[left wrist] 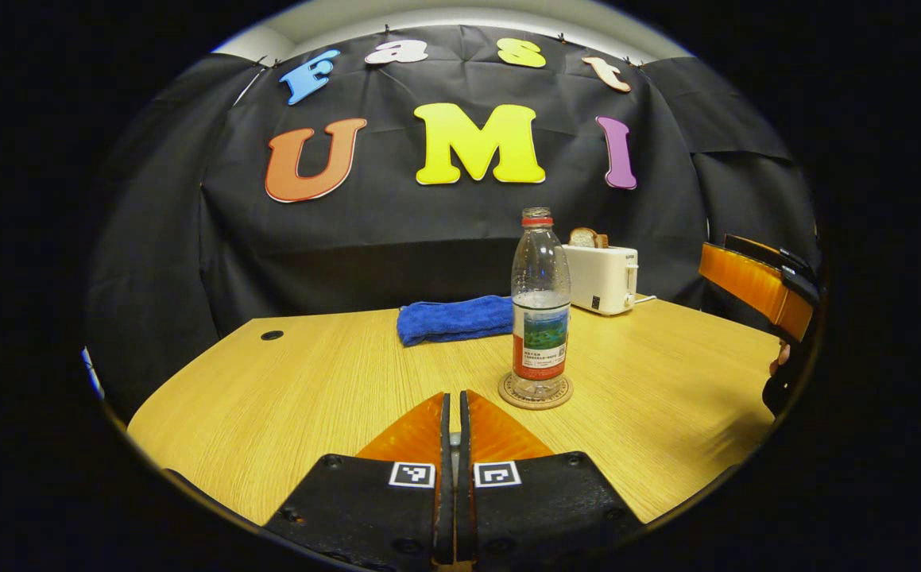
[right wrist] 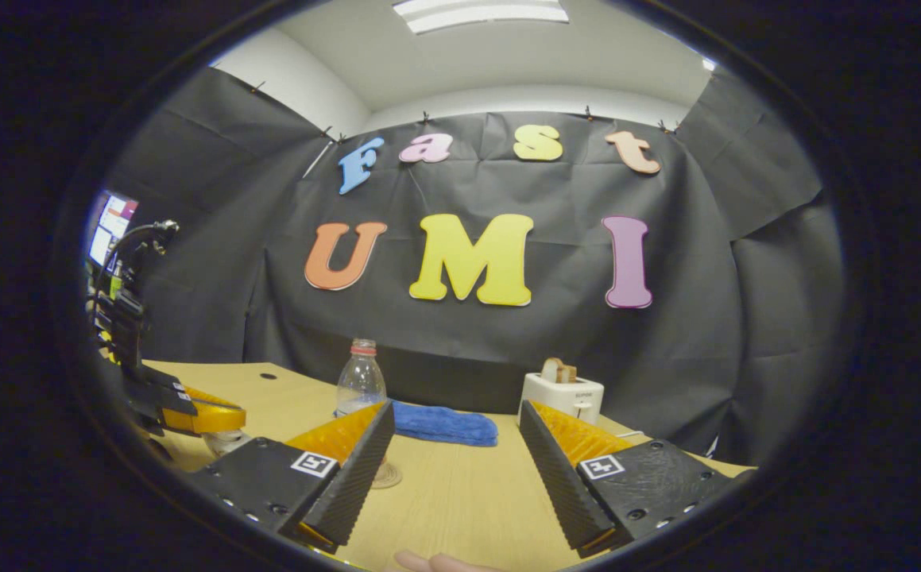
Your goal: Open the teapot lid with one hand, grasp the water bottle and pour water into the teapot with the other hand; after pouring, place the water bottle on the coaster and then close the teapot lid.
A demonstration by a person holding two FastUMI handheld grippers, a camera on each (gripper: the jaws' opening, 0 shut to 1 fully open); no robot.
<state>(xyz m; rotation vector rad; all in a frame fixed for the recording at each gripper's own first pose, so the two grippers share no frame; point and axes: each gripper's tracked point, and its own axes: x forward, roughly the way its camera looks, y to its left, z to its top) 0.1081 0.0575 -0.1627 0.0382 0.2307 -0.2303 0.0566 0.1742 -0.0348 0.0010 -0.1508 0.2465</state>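
Fingers of my left gripper (left wrist: 450, 413) are pressed together, holding nothing I can make out; my right gripper (right wrist: 454, 453) gapes wide, empty. Water bottle (left wrist: 540, 306) stands upright on its coaster (left wrist: 535, 393), ahead-right of the left fingers, ahead-left of the right. Teapot unseen.

From the right gripper view, the water bottle (right wrist: 361, 380) has its lower half hidden behind the left-hand jaw, the coaster (right wrist: 387, 475) beneath it peeks out only as a sliver, and the other gripper (right wrist: 190, 413) is cut off at the edge.
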